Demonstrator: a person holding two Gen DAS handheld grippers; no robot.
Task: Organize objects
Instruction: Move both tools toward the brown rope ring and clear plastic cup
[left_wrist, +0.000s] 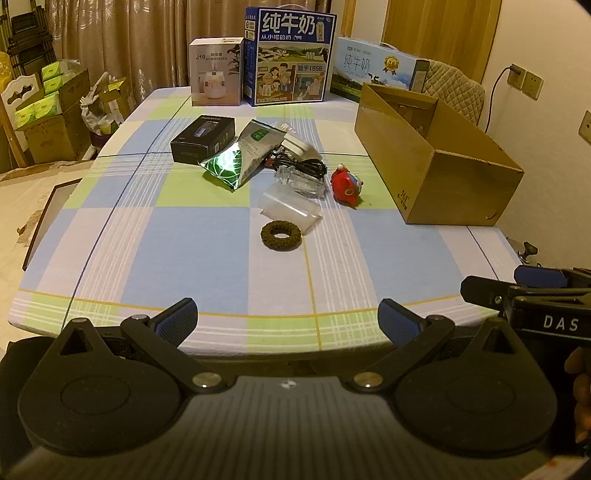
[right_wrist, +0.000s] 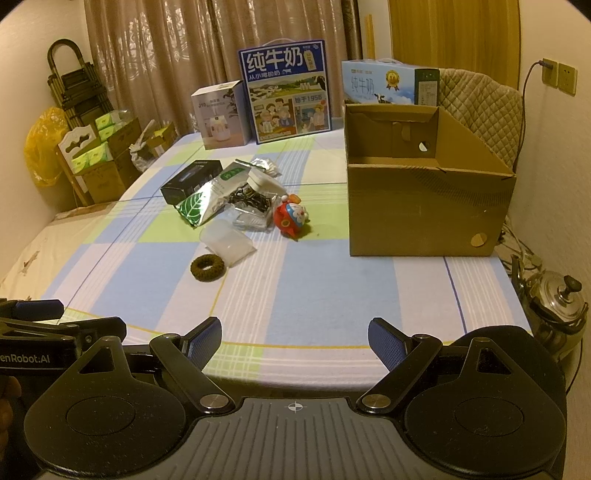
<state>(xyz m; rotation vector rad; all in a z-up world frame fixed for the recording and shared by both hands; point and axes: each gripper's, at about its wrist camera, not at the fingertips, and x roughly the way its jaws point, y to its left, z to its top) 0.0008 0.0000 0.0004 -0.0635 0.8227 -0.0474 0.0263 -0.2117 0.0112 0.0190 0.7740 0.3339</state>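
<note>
both grippers hover at the near edge of the counter (left_wrist: 155, 254), which wears a blue, green and white checked cloth; the left gripper (left_wrist: 287, 320) has its fingers spread wide with nothing between them; the right gripper (right_wrist: 294, 341) is likewise released and empty; each shows at the edge of the other's view.

the things to sort lie in a loose heap near the middle of the counter, well apart from both grippers; a brown hair tie (left_wrist: 280, 233) lies nearest, just beside a clear plastic cup (left_wrist: 290, 211) tipped on its side; behind the cup sits a clear plastic piece (left_wrist: 301, 181) with a black cable (left_wrist: 301, 164) on it; a red toy (left_wrist: 346, 184) stands to the right of these; a silver and green pouch (left_wrist: 238, 155) leans against a black box (left_wrist: 203, 137) on the left; a white jar (right_wrist: 263, 180) rests behind the cable.

an open cardboard box (right_wrist: 424, 214) stands on the right side of the counter, apart from the heap; two milk cartons (left_wrist: 290, 55) and a white box (left_wrist: 216, 72) stand along the far edge.
</note>
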